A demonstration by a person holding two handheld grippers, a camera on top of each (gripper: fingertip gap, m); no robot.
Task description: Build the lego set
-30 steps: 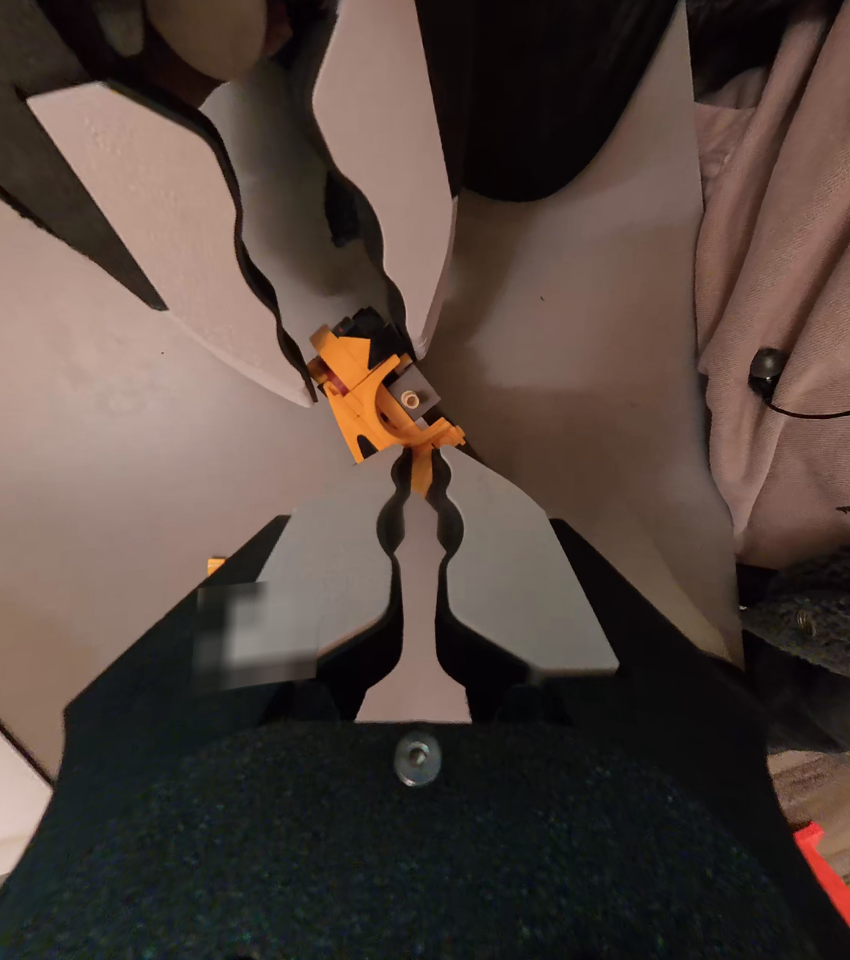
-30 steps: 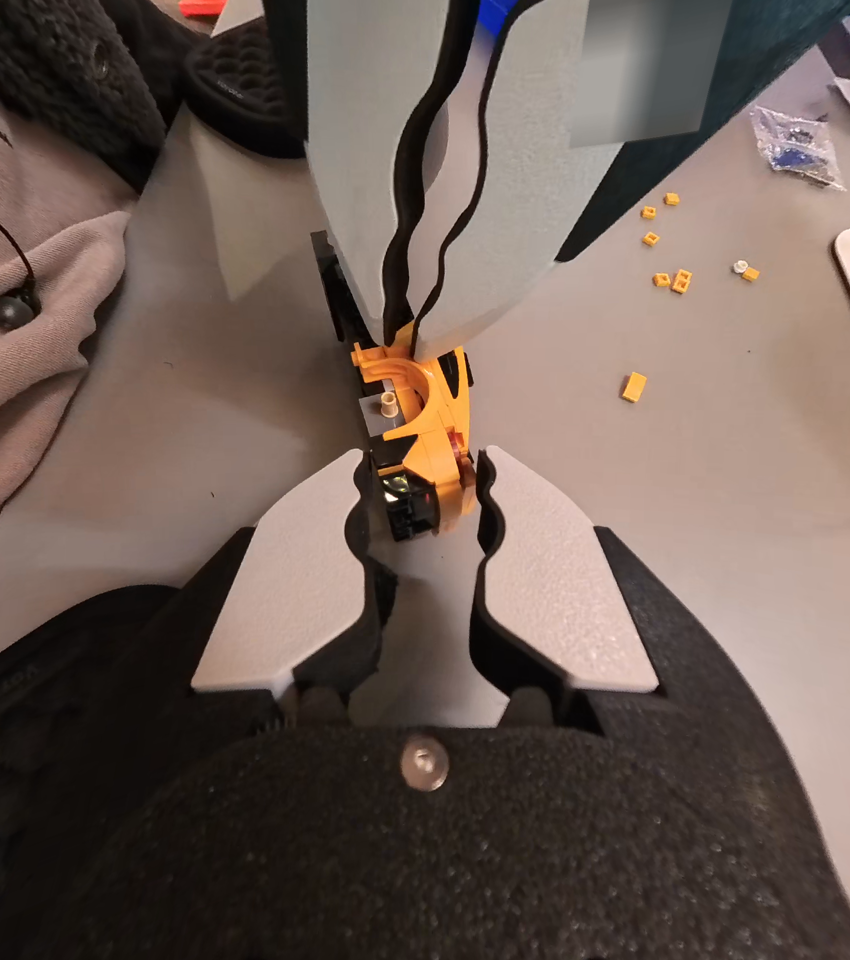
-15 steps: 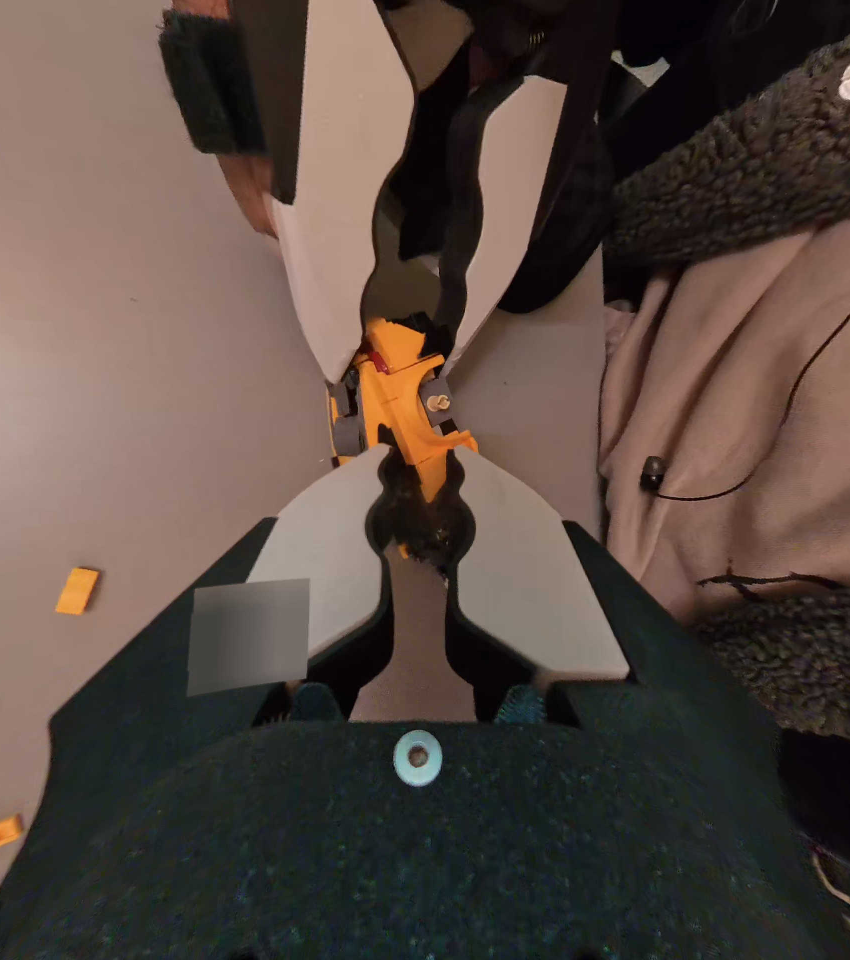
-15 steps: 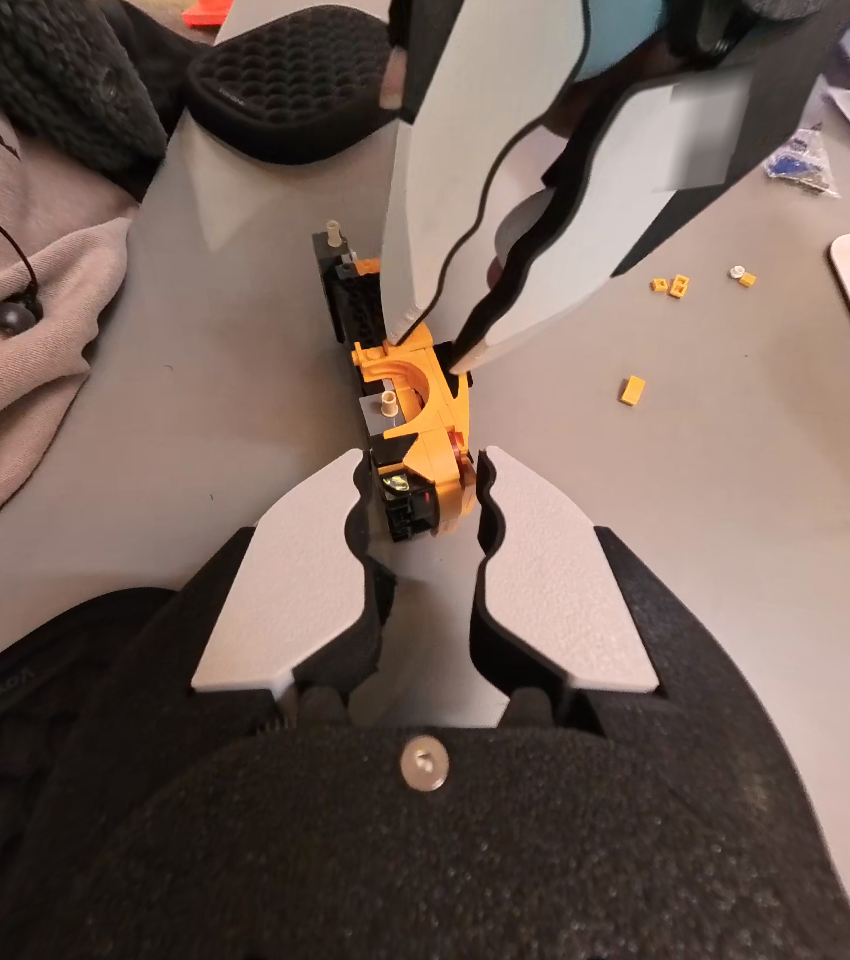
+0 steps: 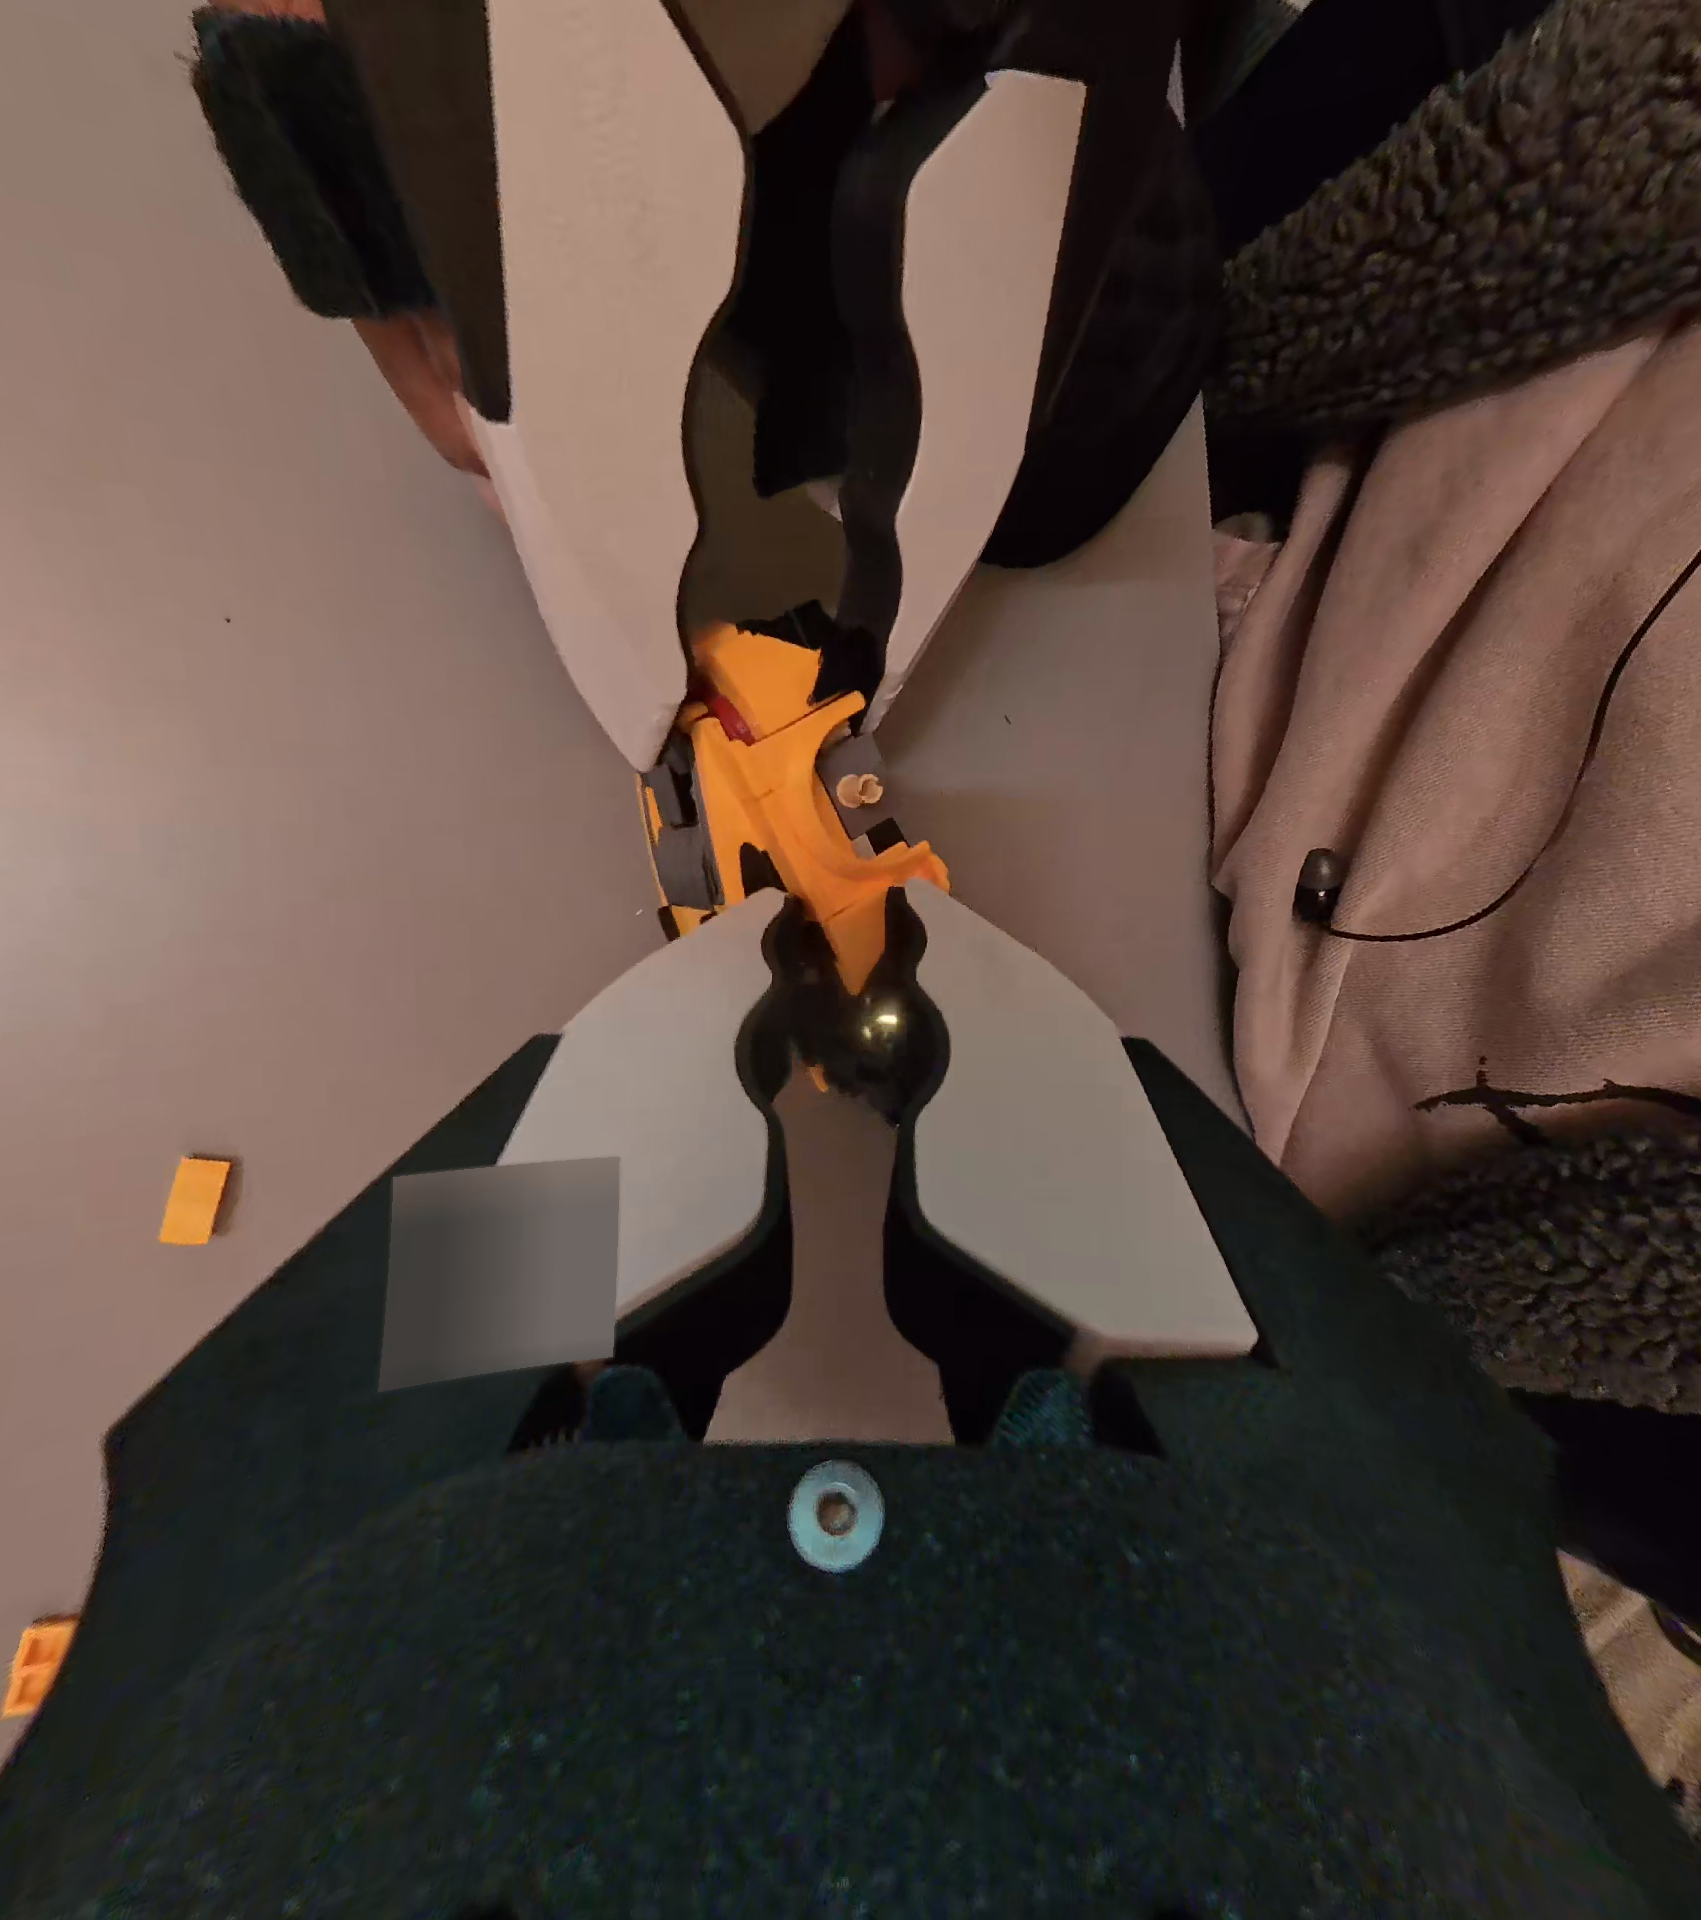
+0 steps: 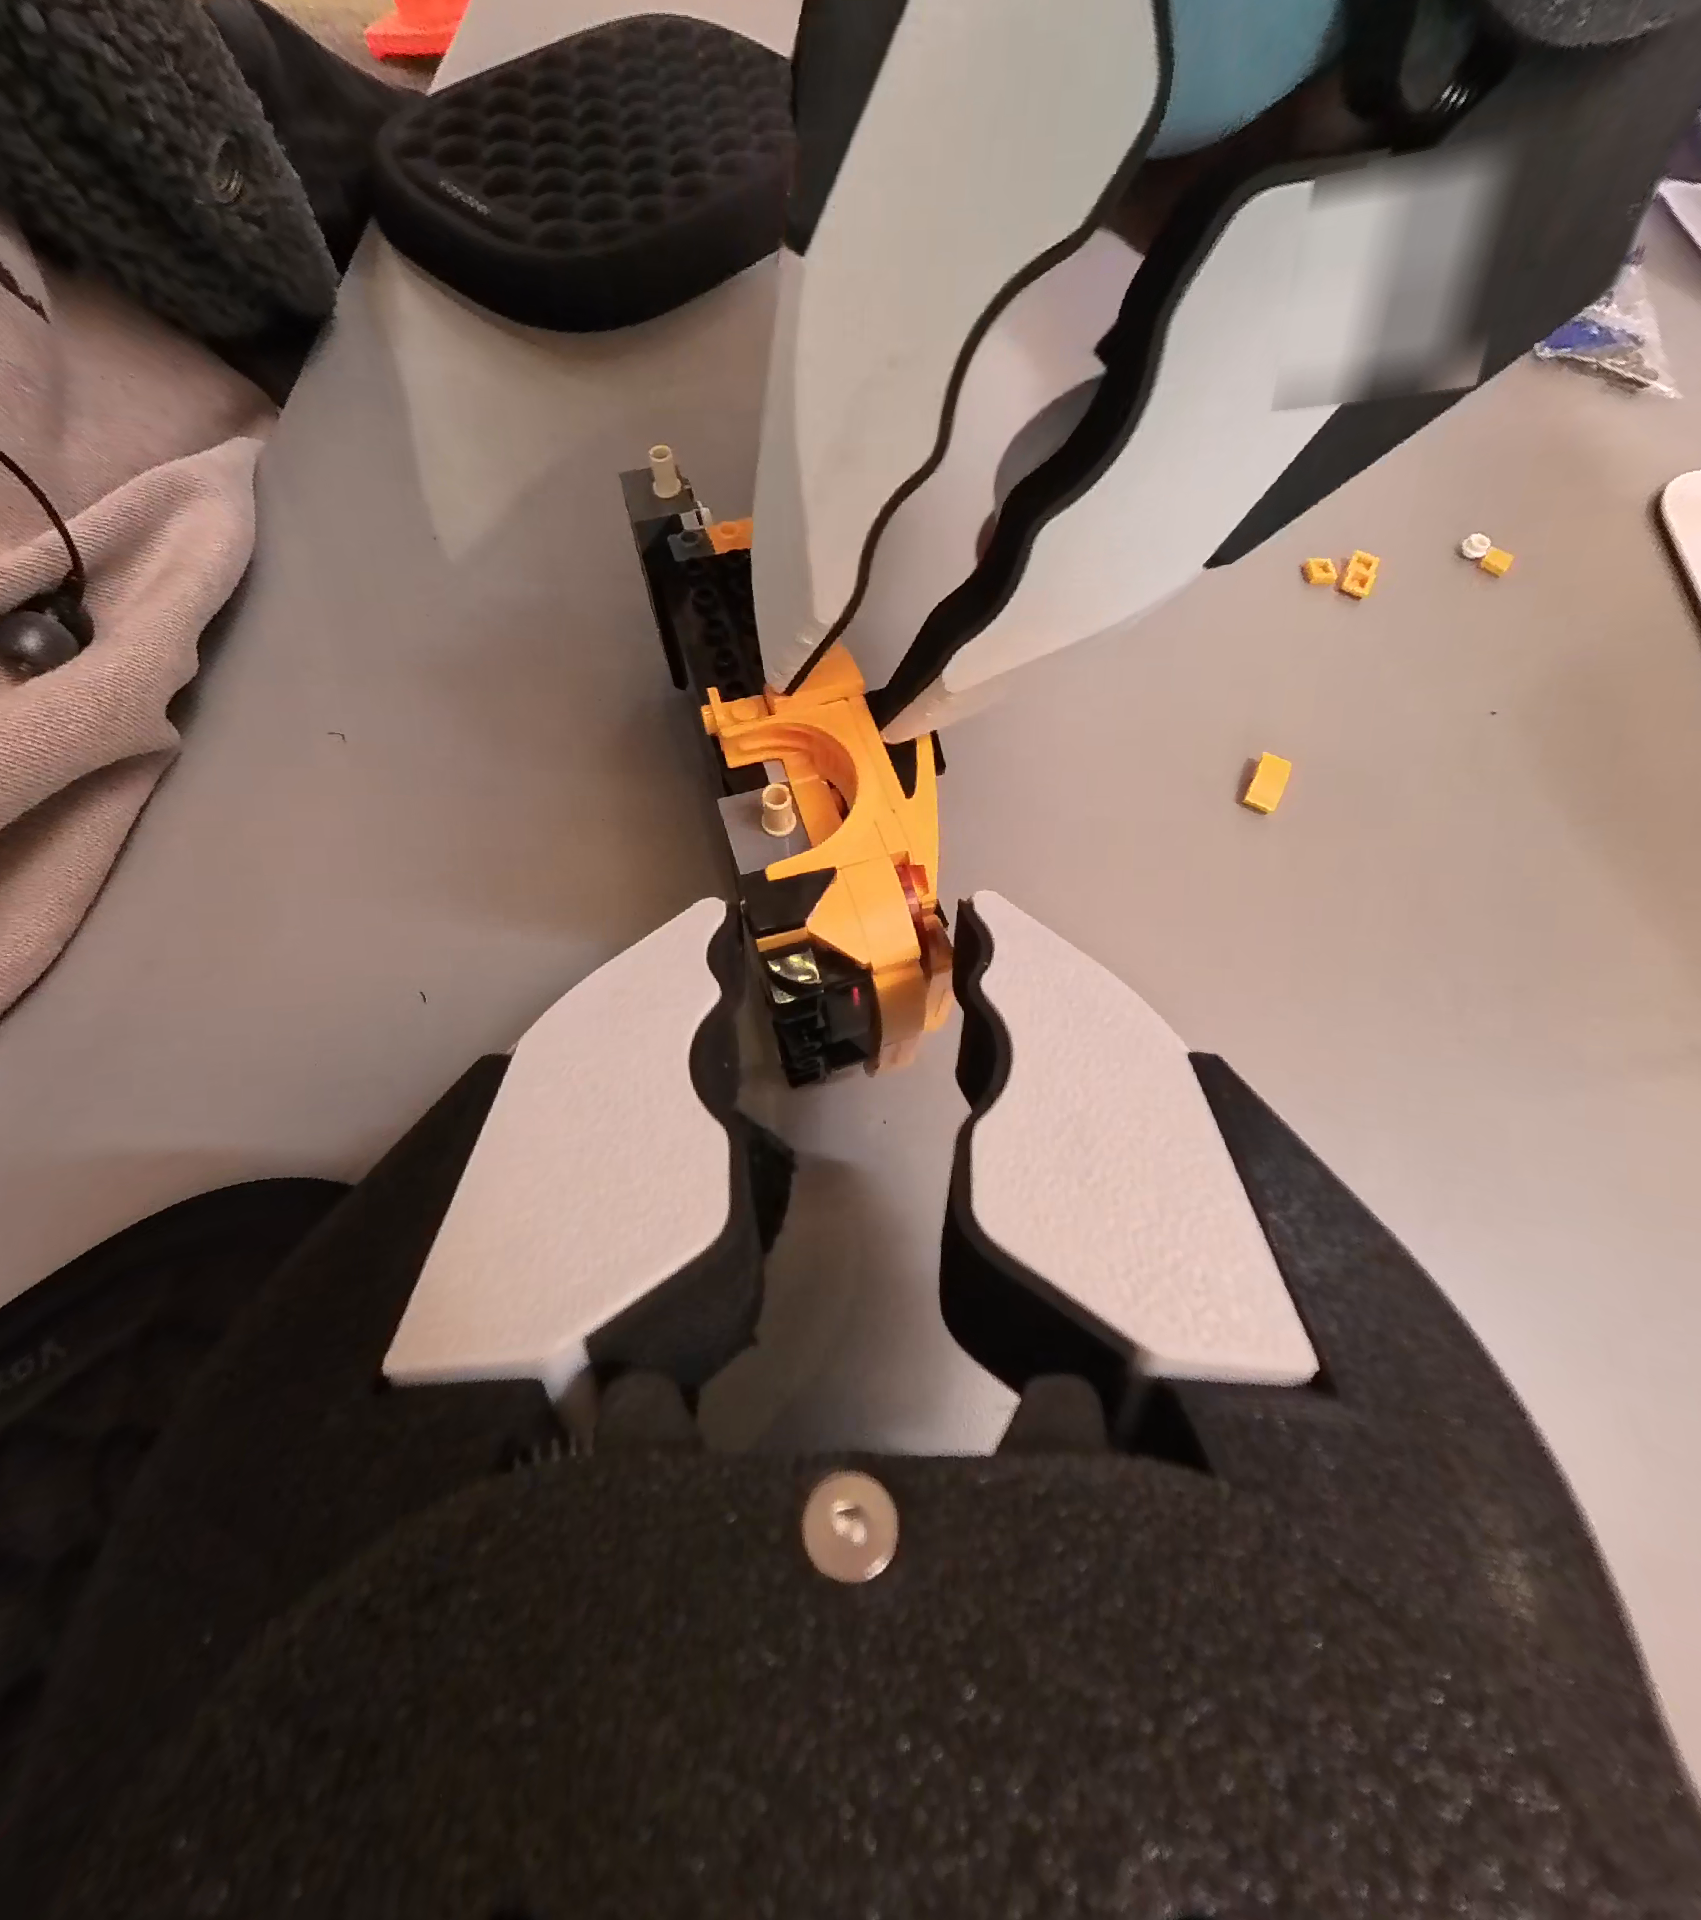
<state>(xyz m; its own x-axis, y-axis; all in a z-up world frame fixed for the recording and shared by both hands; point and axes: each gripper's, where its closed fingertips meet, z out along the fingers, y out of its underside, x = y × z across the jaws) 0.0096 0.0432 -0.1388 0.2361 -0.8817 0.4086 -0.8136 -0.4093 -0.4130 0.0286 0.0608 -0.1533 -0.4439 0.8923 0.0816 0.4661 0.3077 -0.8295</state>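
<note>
Since a second ago the left gripper (image 5: 841, 914) has swung round and re-seated on the orange-and-black brick model (image 6: 825, 831), its jaws now pinching the model's orange arch end. At the model's opposite end the right gripper (image 6: 841, 956) has kept its place; its jaws are closed around the black-and-orange end, the right finger (image 6: 976, 966) against the orange side, while the left finger's contact I cannot tell.

One model lies on its side on the grey bench (image 6: 1241, 1039), between the two grippers. Two tan pegs stick out of it, one near the arch and one at the far black end.

How far any build has got cannot be judged; loose parts remain unused. Right of the model lie five small orange pieces (image 6: 1267, 781), a white stud among them, and a clear bag of parts (image 6: 1604, 343) beyond them.
</note>
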